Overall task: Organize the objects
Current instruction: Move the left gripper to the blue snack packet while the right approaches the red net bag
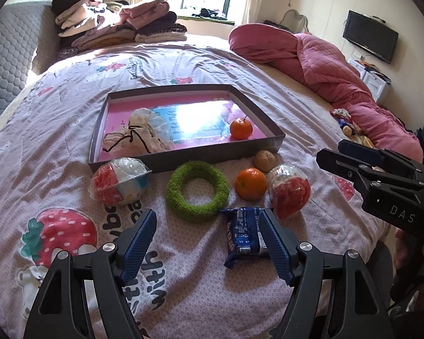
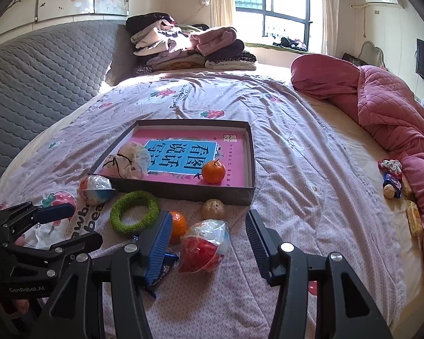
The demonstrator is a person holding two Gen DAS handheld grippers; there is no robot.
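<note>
On the bed (image 1: 56,147), loose things lie in a row in front of a shallow box tray (image 1: 183,159), and the sorting is only partly done: the tray already holds a drawstring pouch (image 1: 138,135) and 1 orange (image 1: 240,128).

Going left to right along the row in the left wrist view: a wrapped ball (image 1: 120,180) touching the tray's near wall, a green knitted ring (image 1: 198,188), a blue snack packet (image 1: 244,236), a second orange (image 1: 250,183) with a brown nut (image 1: 265,160) just behind it, and a second wrapped ball (image 1: 289,190).

The left claw (image 1: 209,244) is spread with nothing pinched; the blue snack packet lies just inside its right-hand finger. I judge this the approach to a pick of that packet. The next move calls for shifting the claw rightward to centre the packet, lowering onto the soft quilt, then closing.

The right claw (image 2: 209,243) is likewise spread and empty, framing the second wrapped ball, with the second orange close by its left-hand finger.

Room is tight here: the 2 claws sit near each other, so they could collide. The tray's middle and right side are bare, and its low near wall needs only a small lift to clear.
</note>
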